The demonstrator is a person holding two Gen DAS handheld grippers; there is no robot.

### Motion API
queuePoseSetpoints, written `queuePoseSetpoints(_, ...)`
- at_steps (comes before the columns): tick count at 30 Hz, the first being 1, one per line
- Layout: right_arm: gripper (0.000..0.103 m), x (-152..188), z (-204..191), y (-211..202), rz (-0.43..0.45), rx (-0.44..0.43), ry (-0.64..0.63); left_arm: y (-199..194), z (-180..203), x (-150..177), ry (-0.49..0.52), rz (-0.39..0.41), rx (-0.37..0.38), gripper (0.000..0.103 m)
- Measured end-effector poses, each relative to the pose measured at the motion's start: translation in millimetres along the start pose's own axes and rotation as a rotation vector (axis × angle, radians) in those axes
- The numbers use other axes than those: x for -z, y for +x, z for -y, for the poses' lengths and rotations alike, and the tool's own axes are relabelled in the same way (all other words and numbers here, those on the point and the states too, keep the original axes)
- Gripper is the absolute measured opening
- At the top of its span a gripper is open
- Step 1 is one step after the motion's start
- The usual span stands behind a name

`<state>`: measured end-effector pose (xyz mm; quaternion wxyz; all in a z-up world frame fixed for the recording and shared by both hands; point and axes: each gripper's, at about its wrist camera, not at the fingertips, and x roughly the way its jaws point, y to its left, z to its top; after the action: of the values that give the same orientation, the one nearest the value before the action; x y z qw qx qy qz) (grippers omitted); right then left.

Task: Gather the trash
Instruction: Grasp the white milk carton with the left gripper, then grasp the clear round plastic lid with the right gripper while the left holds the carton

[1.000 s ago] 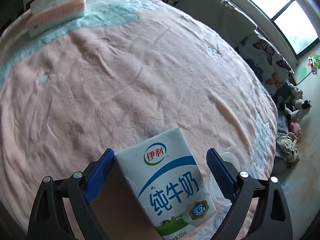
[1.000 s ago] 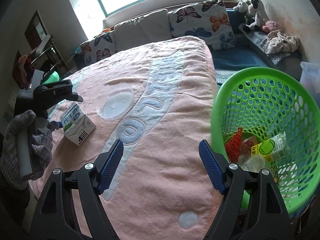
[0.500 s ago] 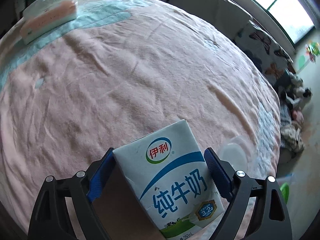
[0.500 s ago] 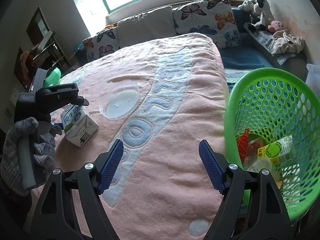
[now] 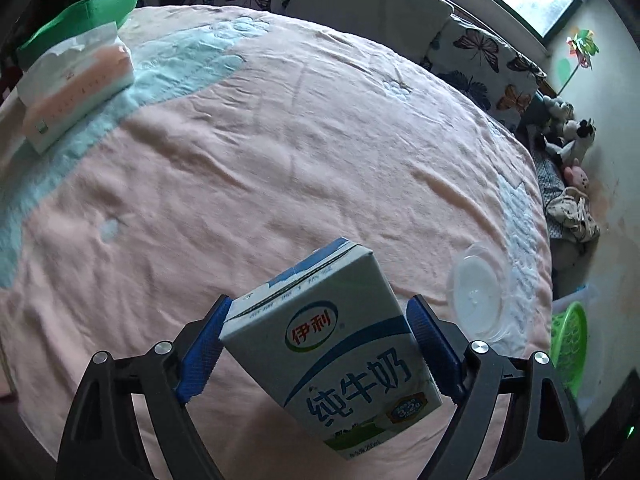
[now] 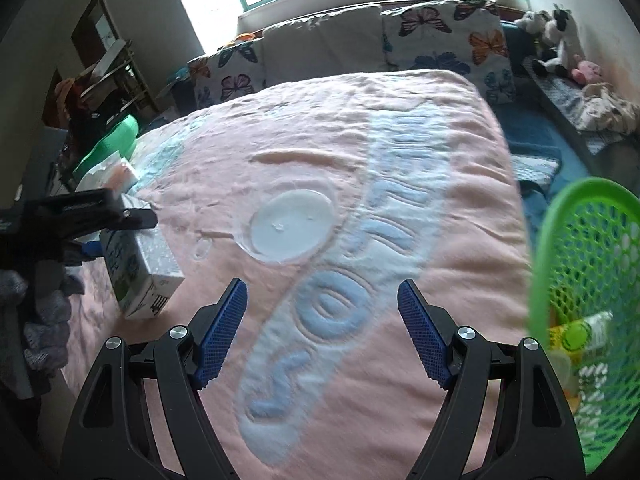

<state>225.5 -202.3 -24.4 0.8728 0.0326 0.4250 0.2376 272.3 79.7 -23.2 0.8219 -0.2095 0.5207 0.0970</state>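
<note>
Resting between hand-held gripper (image 5: 316, 350) pads: milk carton (image 5: 336, 344)

The left gripper (image 5: 316, 344) pointed steeply down, pads clamped on a carton (image 5: 336, 344). The right gripper (image 6: 322, 332) hung open and empty.

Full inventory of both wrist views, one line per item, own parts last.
milk carton: 1, white and blue, between the left pads, tilted
plastic lid: 1, clear, flat mid-blanket
tissue pack: 1, white and peach, far bed corner
basket: 1, green, at bed edge, trash inside
blanket: 1, pink with pale blue
butterfly cushions: several, along the window
soft toys: several, by the wall
left gripper: black, blue pads, gripping carton
right gripper: open, empty
</note>
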Motion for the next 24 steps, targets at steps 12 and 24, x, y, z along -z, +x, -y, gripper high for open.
queuePoseSetpoints(12, 0.084, -24.8, -32.4, 54.9, -0.056, 0.042, -0.085, -2.2, -27.2, -2.9, 0.023, -0.019, 0.028, 0.084)
queuePoseSetpoints(24, 0.087, -32.2, -42.6, 85.2, -0.076, 0.099, -0.13, 4.5, -29.4, -3.2, 0.026, -0.024, 0.048, 0.084)
